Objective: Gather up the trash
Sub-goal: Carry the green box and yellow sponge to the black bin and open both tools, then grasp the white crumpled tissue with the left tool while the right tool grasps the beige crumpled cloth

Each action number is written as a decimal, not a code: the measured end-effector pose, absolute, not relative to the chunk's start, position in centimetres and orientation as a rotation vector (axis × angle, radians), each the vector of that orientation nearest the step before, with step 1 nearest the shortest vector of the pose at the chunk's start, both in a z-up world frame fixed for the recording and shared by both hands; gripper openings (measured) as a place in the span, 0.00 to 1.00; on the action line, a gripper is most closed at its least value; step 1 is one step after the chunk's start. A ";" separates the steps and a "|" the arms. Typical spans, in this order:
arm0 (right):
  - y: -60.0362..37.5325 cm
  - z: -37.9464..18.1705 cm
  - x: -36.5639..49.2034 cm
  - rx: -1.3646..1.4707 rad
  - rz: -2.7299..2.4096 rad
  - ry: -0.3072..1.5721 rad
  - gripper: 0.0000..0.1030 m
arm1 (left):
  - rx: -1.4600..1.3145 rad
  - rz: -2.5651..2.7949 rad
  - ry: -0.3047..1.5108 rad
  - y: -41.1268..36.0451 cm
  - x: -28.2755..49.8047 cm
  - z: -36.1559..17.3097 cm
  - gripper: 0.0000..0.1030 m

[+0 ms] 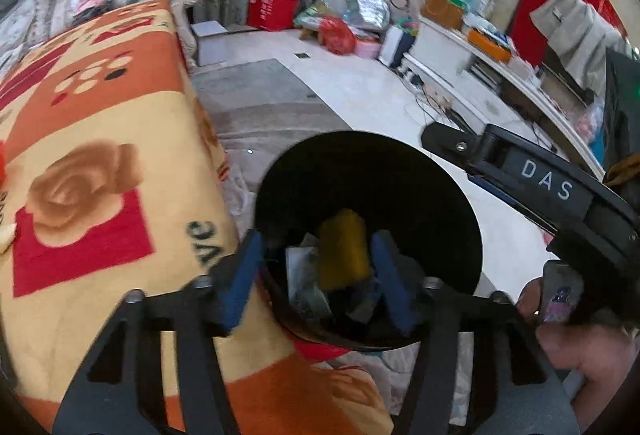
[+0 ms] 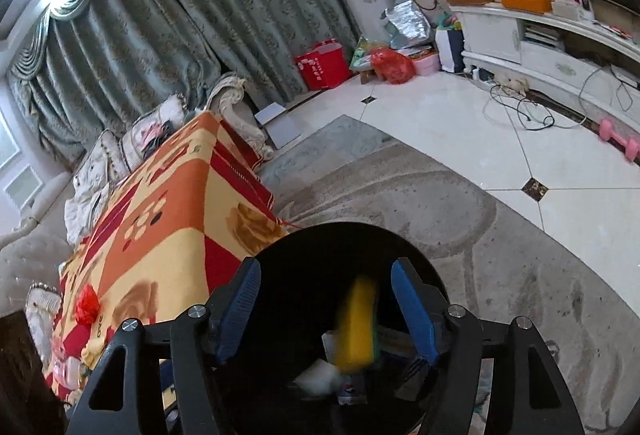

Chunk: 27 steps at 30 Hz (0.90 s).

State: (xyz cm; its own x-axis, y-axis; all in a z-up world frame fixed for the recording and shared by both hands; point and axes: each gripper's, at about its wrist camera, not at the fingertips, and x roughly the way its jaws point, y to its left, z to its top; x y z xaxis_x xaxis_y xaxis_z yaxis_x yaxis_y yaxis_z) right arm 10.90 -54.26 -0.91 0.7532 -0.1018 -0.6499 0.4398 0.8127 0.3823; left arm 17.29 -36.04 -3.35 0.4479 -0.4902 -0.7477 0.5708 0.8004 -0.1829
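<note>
Now the left gripper (image 1: 318,275) is hanging spread over the black bin (image 1: 460,211), pinching nothing. A yellow sponge (image 1: 344,249) is sitting blurred inside the bin above paper scraps (image 1: 304,275). Beside it, the right gripper (image 2: 326,309) is also standing spread and empty. The bin is standing against the blanket's (image 1: 100,155) edge.

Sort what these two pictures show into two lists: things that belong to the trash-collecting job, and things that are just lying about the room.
Belongs to the job:
- black bin
- yellow piece dropping into it
- paper scraps inside
- red crumpled scrap on the blanket
- left tool, right tool, both open

Just lying about:
- pink dumbbell
- red box
- floor cables
- cushions
</note>
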 end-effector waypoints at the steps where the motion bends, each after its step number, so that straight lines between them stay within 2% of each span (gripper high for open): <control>1: -54.1 -0.8 11.0 0.555 -0.311 0.656 0.64 | 0.093 -0.649 0.888 -35.4 17.3 -3.2 0.57; 9: -50.2 0.6 12.7 0.524 -0.207 0.644 0.64 | 0.072 -0.542 0.838 -27.2 16.2 -1.1 0.57; 18: -36.3 0.2 15.9 0.402 0.198 0.741 0.64 | 0.062 -0.332 0.743 -10.2 13.7 1.1 0.57; 23: -30.0 -1.4 16.0 0.344 0.350 0.781 0.64 | 0.109 -0.219 0.725 -0.4 13.5 -0.3 0.60; 27: -25.6 -1.9 16.0 0.247 0.457 0.784 0.64 | 0.108 -0.181 0.773 3.2 15.1 -2.6 0.61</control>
State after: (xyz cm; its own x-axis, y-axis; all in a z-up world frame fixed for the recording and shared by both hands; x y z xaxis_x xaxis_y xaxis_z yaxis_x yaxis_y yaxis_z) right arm 15.96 -25.59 -1.86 0.6181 0.4820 -0.6210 -0.3025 0.8750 0.3781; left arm 15.14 3.19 -2.60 0.7015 -0.1224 -0.7020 0.2017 0.9790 0.0309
